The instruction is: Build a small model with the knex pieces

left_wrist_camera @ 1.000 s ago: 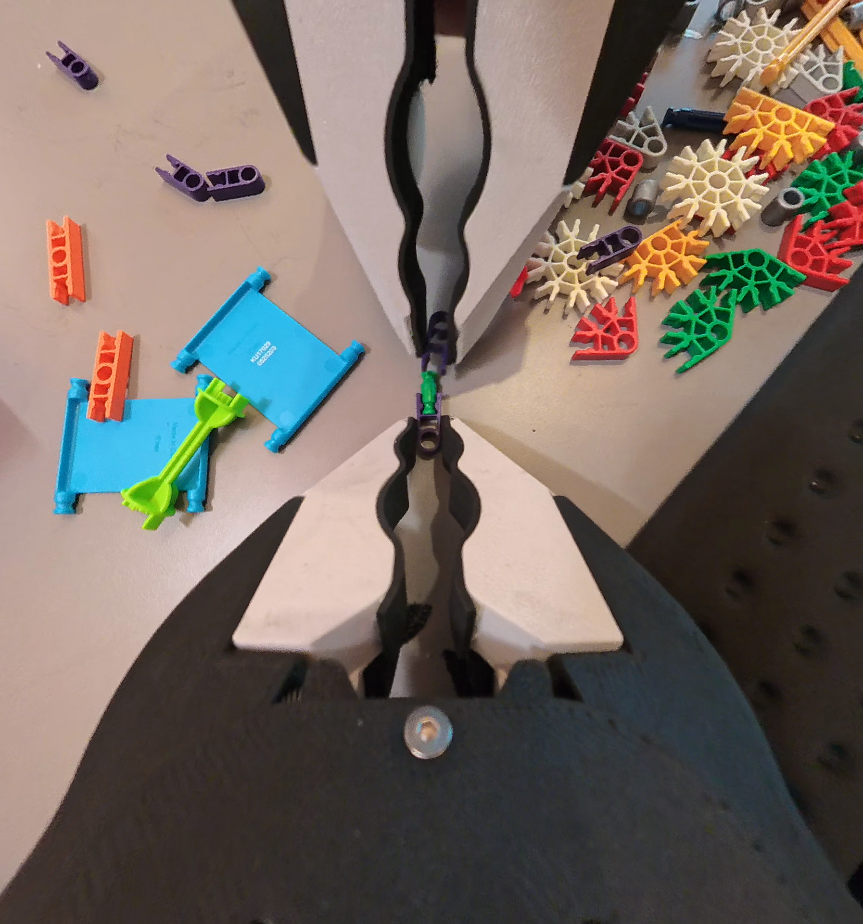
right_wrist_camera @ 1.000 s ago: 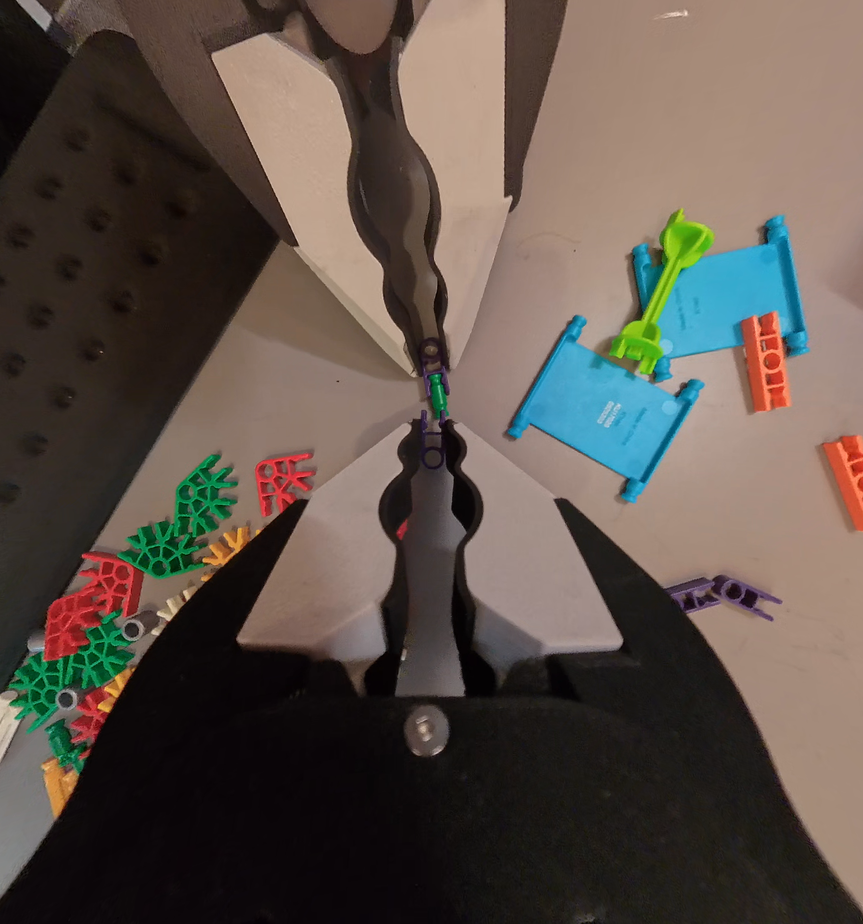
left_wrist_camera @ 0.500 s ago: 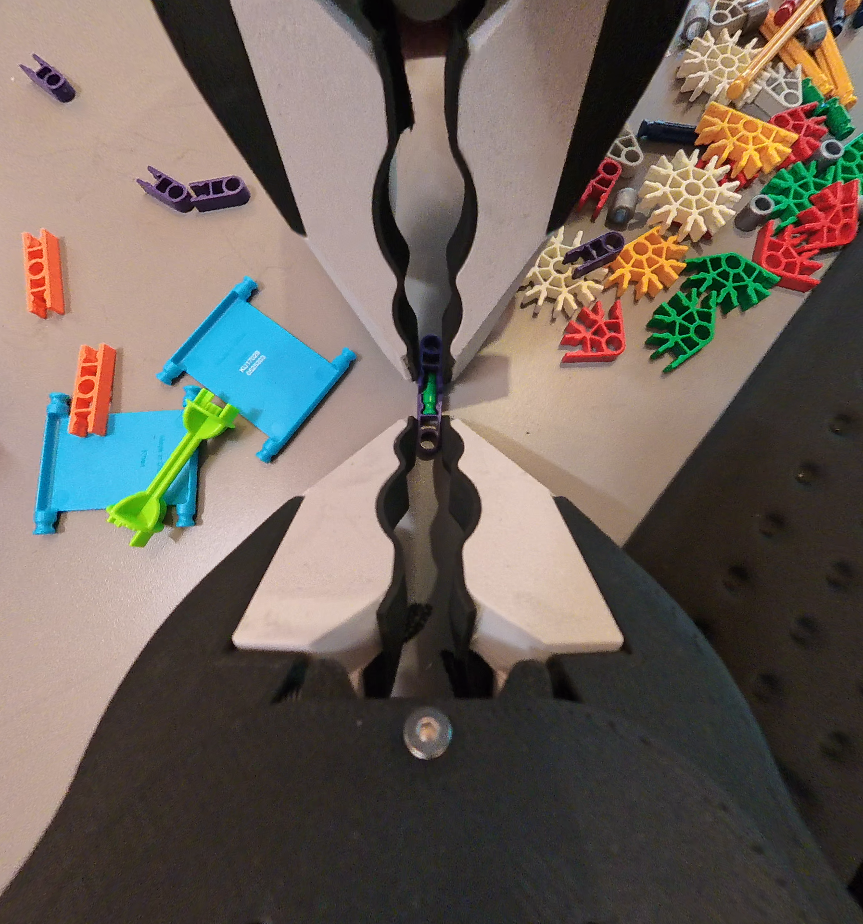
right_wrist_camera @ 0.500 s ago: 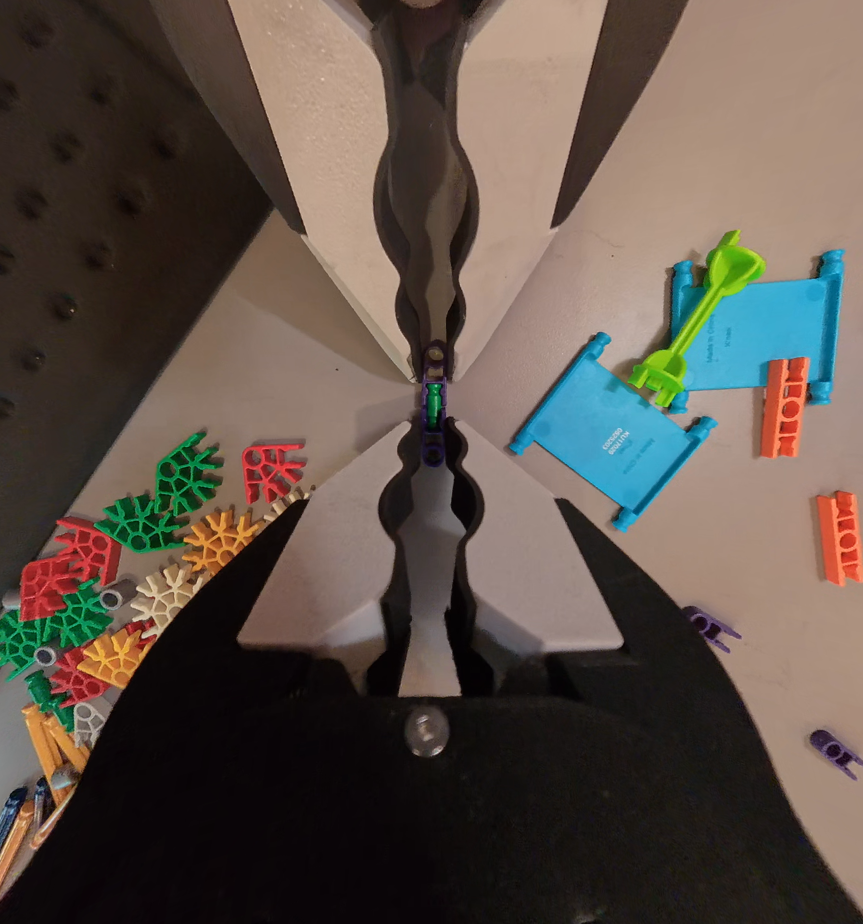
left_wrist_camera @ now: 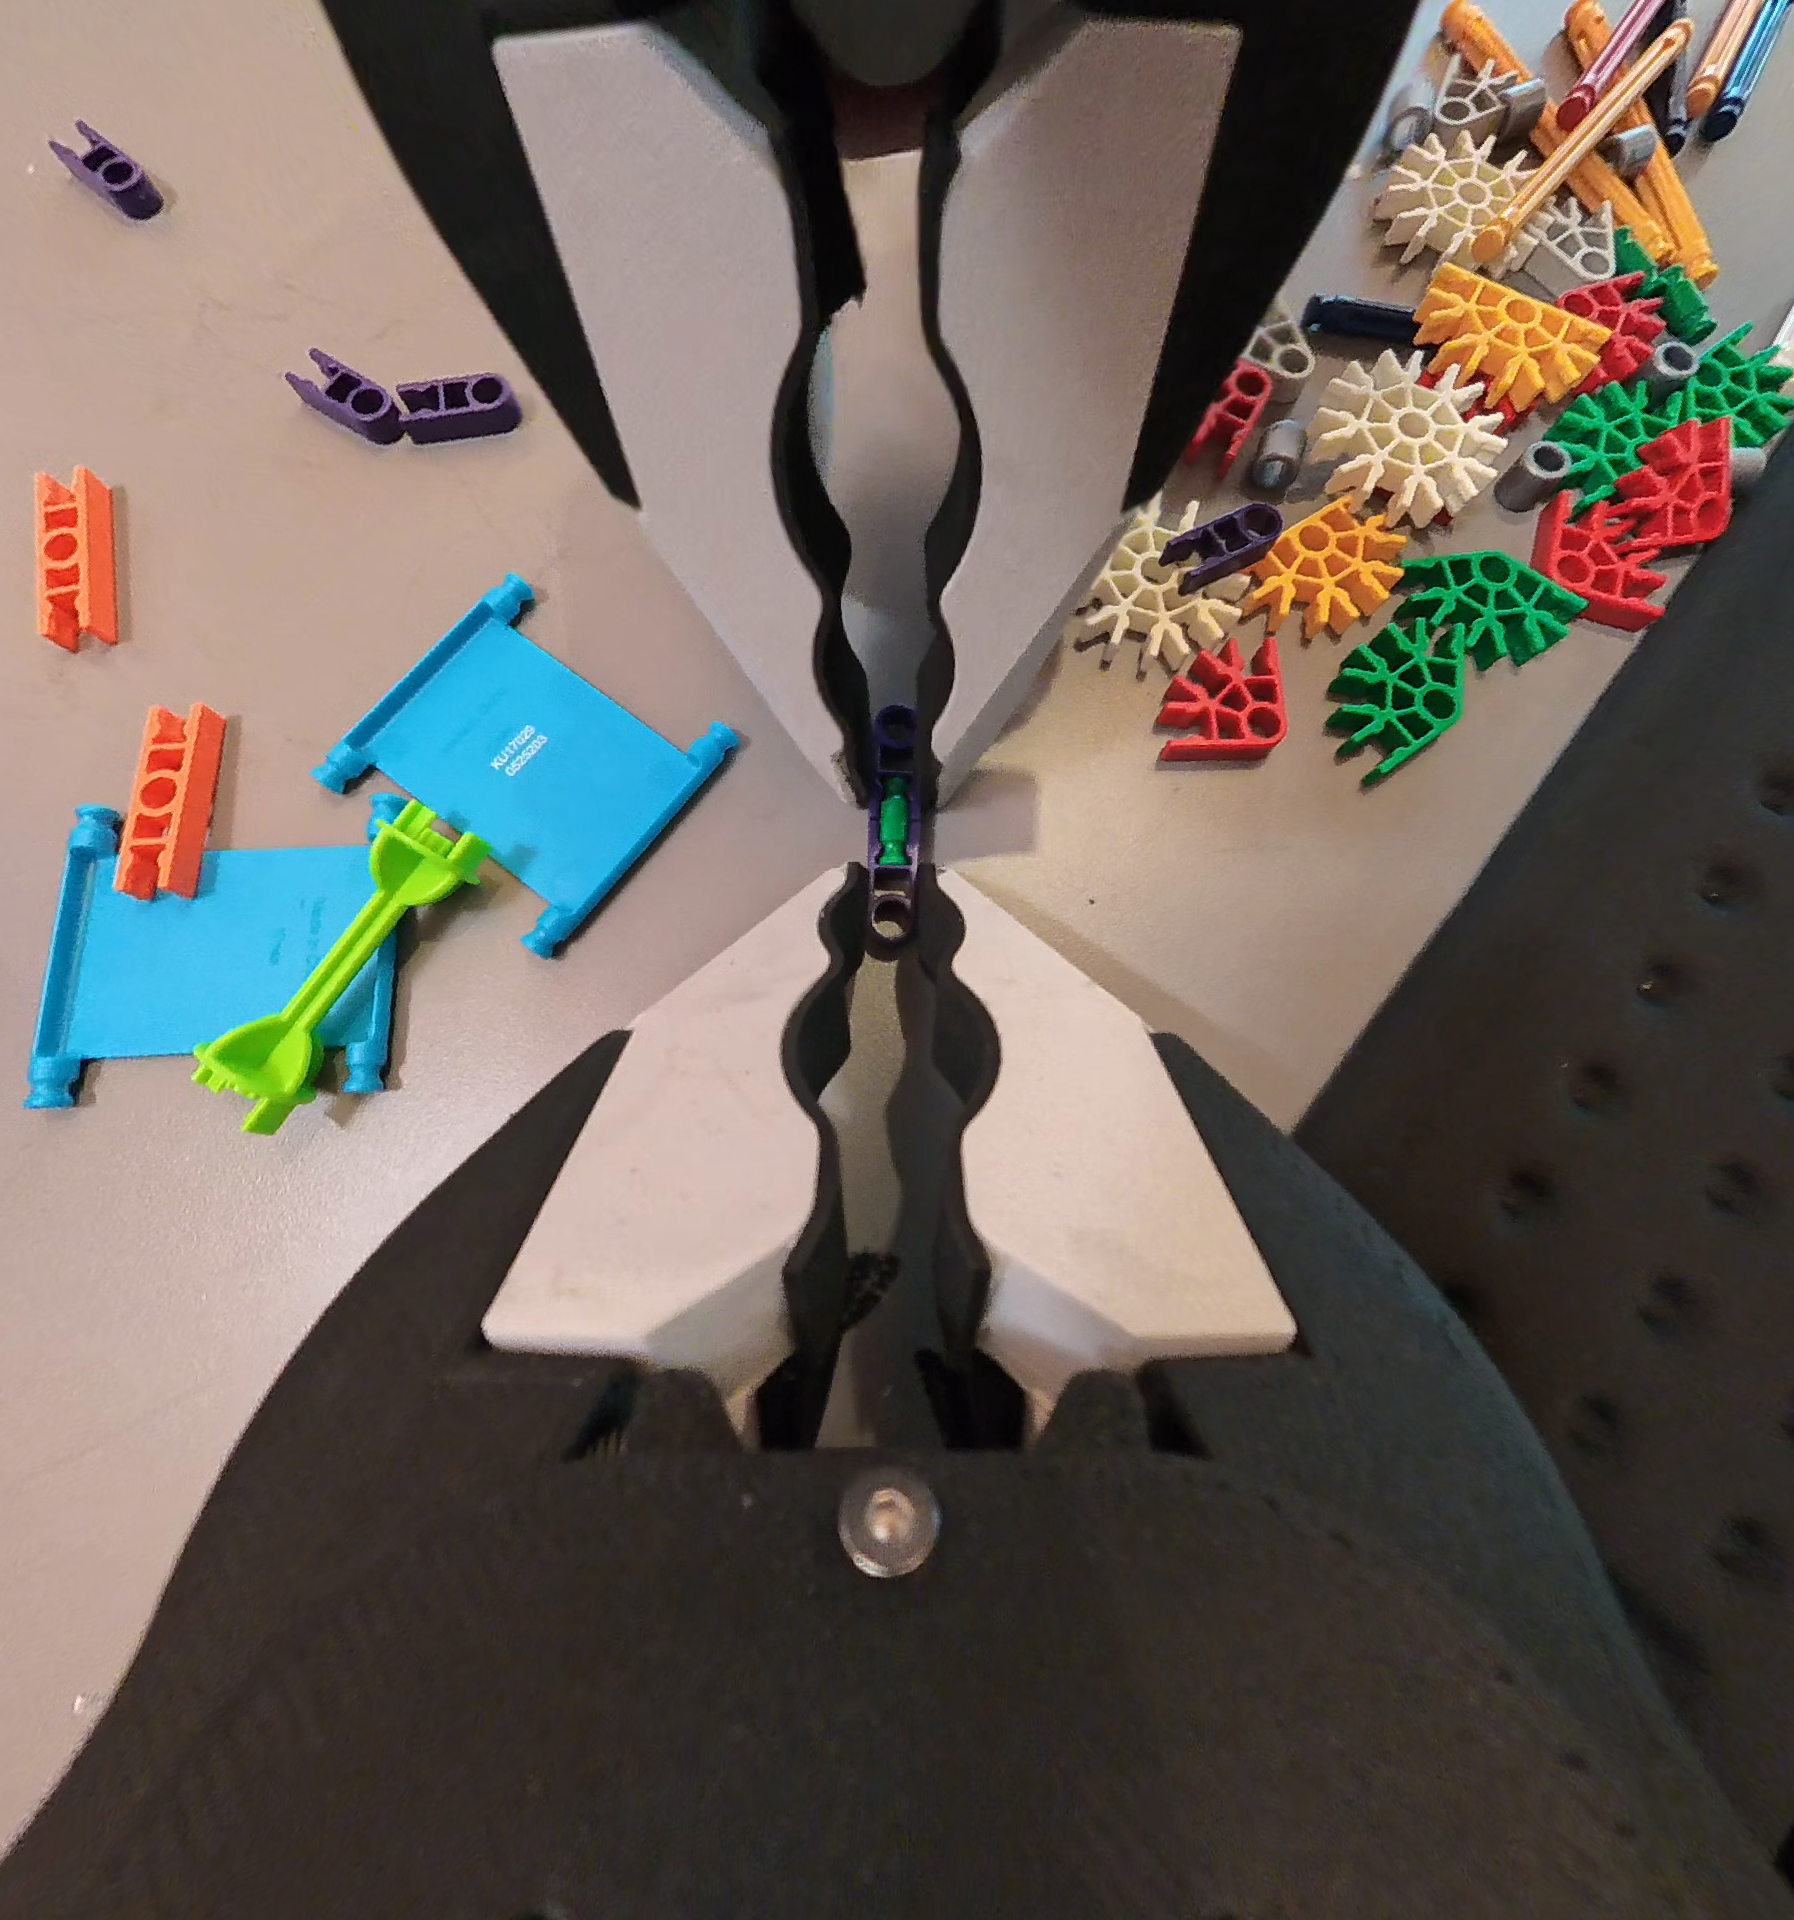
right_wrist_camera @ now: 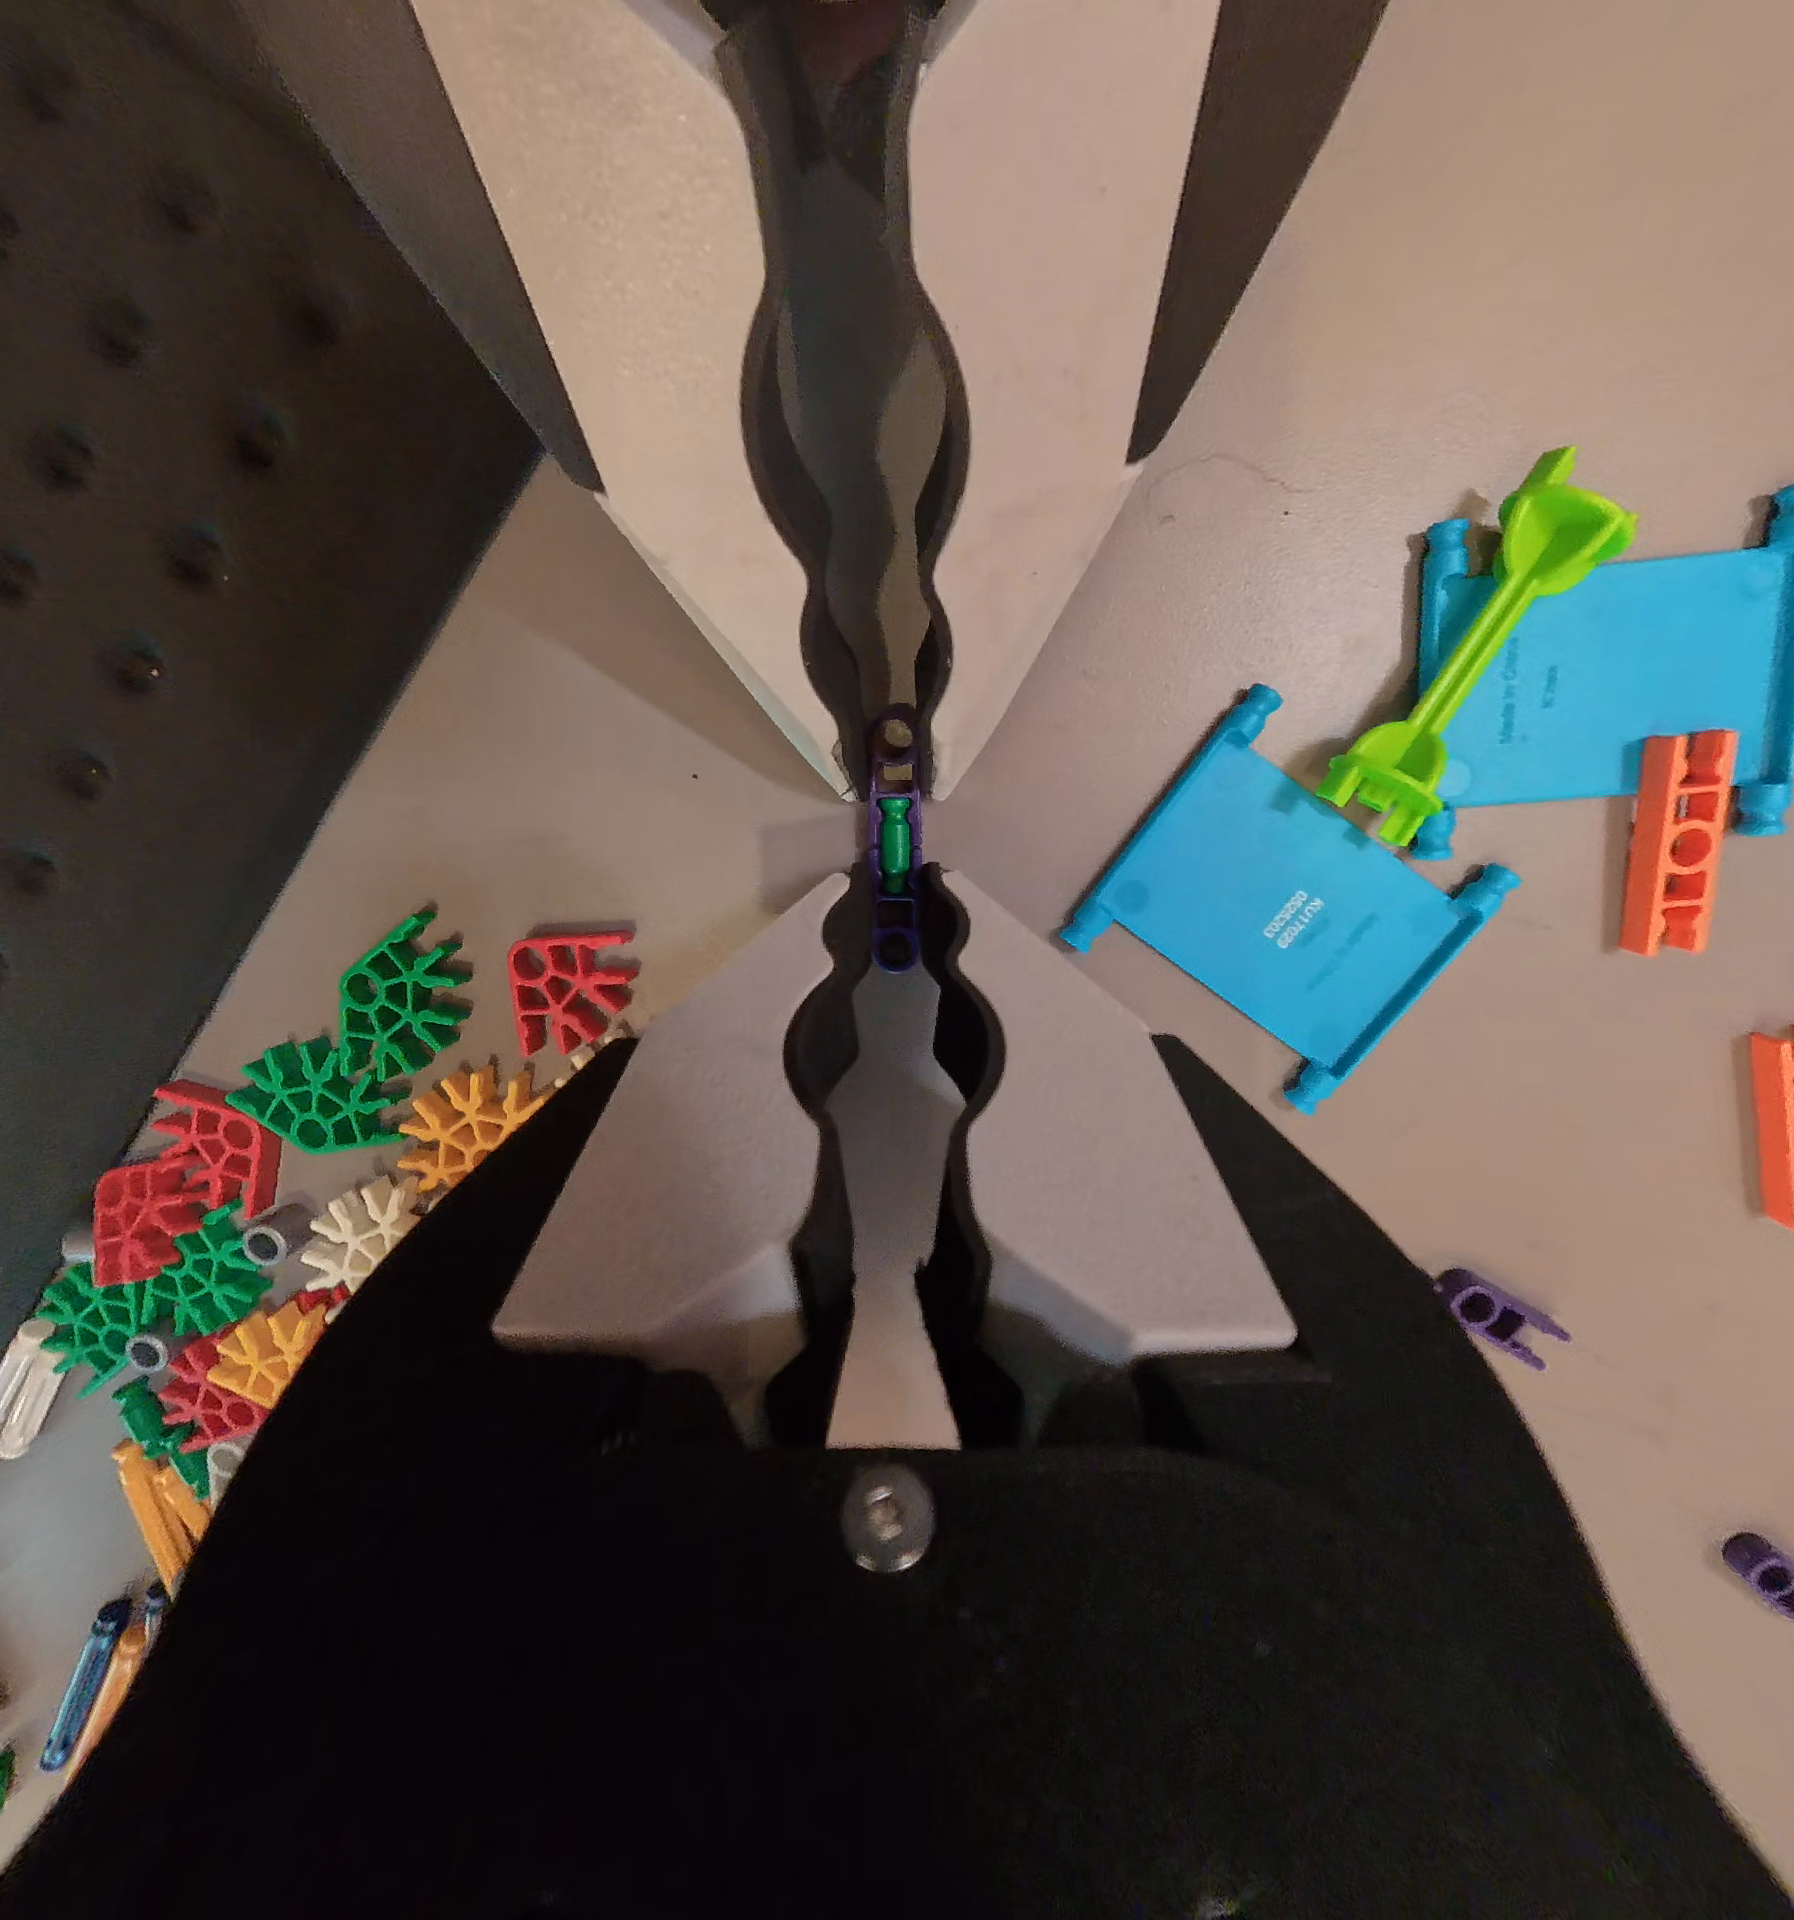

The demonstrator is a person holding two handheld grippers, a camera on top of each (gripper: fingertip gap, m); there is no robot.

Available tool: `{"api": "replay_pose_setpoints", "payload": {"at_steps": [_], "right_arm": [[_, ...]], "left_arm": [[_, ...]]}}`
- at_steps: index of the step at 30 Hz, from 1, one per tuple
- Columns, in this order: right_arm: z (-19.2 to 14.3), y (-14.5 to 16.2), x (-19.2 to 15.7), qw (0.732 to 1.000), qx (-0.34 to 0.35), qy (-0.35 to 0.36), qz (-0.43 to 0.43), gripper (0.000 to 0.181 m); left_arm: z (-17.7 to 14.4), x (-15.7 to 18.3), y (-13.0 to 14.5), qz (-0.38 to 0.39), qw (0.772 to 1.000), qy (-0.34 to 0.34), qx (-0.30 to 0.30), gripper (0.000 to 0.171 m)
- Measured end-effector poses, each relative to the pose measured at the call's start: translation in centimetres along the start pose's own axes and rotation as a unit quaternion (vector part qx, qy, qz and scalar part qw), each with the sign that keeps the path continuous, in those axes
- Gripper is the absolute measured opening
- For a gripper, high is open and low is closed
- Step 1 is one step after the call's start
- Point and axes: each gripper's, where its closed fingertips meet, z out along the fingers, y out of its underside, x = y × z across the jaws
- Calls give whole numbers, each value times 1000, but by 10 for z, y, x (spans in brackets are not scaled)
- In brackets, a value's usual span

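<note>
Fingers [left_wrist_camera: 851, 935] of both grippers pinch purple clips [left_wrist_camera: 891, 904] joined by a green rod [left_wrist_camera: 895, 821].

Your work surface is a plain beige-grey tabletop [left_wrist_camera: 249, 1351], matte, with faint scuffs and soft shadows from overhead light. Along one edge of it you have a black panel [left_wrist_camera: 1651, 1039] with rows of round dimples; the right wrist view shows the same panel [right_wrist_camera: 145, 520] at its left. No walls, floor or windows are visible.
</note>
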Motion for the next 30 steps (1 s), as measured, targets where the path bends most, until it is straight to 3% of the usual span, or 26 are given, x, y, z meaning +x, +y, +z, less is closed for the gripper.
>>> {"api": "replay_pose_setpoints", "payload": {"at_steps": [1,3,4,9,15,21,30], "right_arm": [[0,0,-1,1000,7,2,17,7],[-5,6,0,998,10,5,54,10],[-10,9,2,998,11,21,65,27],[-42,10,-3,987,75,67,128,35],[-69,17,-11,964,146,89,204,27],[-88,31,-24,957,151,151,196,11],[-118,49,-46,940,159,211,214,9]], "left_arm": [[0,0,0,5,1000,-1,0,7],[2,1,-2,8,1000,-4,1,7],[2,1,-2,14,1000,-7,1,7],[-6,4,-20,57,998,-15,18,7],[-15,12,-66,118,992,-14,46,7],[-6,24,-96,164,985,4,50,7],[-2,44,-132,198,976,25,82,8]]}}
